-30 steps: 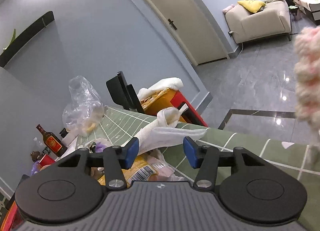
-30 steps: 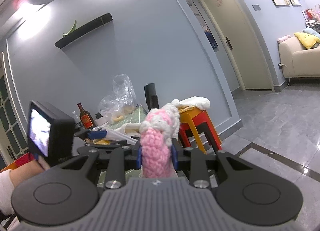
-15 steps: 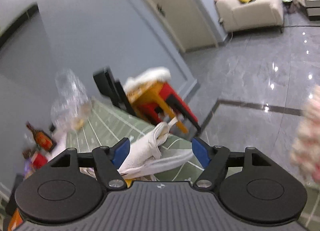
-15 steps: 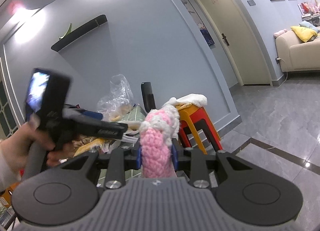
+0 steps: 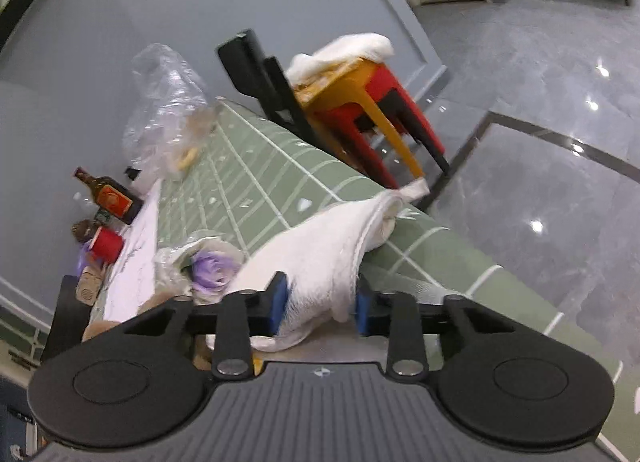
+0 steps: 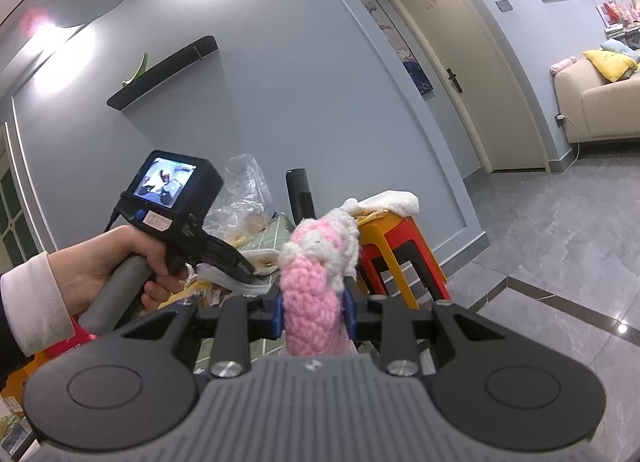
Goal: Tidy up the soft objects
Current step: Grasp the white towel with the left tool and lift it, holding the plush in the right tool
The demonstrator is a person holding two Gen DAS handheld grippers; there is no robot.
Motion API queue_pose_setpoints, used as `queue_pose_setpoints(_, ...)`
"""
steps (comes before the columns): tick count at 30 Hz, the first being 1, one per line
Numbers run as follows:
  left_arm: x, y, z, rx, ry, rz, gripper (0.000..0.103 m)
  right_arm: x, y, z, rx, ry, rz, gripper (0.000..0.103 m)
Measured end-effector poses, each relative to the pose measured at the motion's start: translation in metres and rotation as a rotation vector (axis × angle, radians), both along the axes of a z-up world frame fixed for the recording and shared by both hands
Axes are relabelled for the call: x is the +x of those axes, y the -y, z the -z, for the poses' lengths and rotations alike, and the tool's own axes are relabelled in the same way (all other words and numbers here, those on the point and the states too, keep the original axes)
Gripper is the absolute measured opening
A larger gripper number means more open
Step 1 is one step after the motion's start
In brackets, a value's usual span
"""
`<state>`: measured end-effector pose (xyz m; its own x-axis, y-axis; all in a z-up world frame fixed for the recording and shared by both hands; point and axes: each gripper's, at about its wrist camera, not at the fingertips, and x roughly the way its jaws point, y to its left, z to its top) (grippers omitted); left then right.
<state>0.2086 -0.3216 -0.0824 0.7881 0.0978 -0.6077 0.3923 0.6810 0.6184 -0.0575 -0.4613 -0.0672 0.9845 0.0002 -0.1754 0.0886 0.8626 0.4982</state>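
A green gridded surface (image 5: pixel 280 166) is stretched ahead. The left hand-held gripper (image 5: pixel 318 302) is being closed around a white cloth (image 5: pixel 320 250) between its pads; a pink knitted toy (image 6: pixel 314 294) is clamped tight in the right hand-held gripper (image 6: pixel 312 310).

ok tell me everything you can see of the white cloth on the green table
The white cloth is a soft, crinkled, towel-like piece with a hemmed edge, bunched into a long fold. It lies slanted across the green checked table, its far end near the table's edge. Its near end sits between the left tool pads, which are closing on it.
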Motion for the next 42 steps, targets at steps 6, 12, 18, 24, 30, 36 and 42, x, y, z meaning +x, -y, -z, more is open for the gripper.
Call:
queue_pose_setpoints(6, -0.001, -0.025, -0.019, -0.026, 0.059, -0.114, 0.020, -0.001, 0.000, 0.000, 0.014, 0.006, 0.003, 0.027)
queue_pose_setpoints(12, -0.011, -0.051, -0.037, -0.027, 0.071, -0.120, 0.020, 0.000, -0.004, -0.002, 0.003, 0.006, -0.009, 0.027)
queue_pose_setpoints(18, -0.027, -0.063, -0.043, -0.041, 0.073, -0.104, 0.019, 0.007, -0.017, -0.010, -0.023, 0.015, -0.046, 0.027)
queue_pose_setpoints(24, -0.038, -0.072, -0.066, -0.119, 0.149, -0.092, 0.019, 0.012, -0.027, -0.015, -0.053, 0.012, -0.071, 0.027)
queue_pose_setpoints(30, -0.047, -0.084, -0.088, -0.164, 0.185, -0.091, 0.019, 0.016, -0.035, -0.021, -0.068, 0.036, -0.102, 0.027)
queue_pose_setpoints(36, -0.063, -0.107, -0.104, -0.234, 0.203, -0.053, 0.019, 0.019, -0.042, -0.026, -0.072, 0.042, -0.116, 0.027)
queue_pose_setpoints(42, -0.075, -0.128, -0.116, -0.239, 0.263, -0.048, 0.019, 0.027, -0.065, -0.048, -0.131, 0.063, -0.128, 0.027)
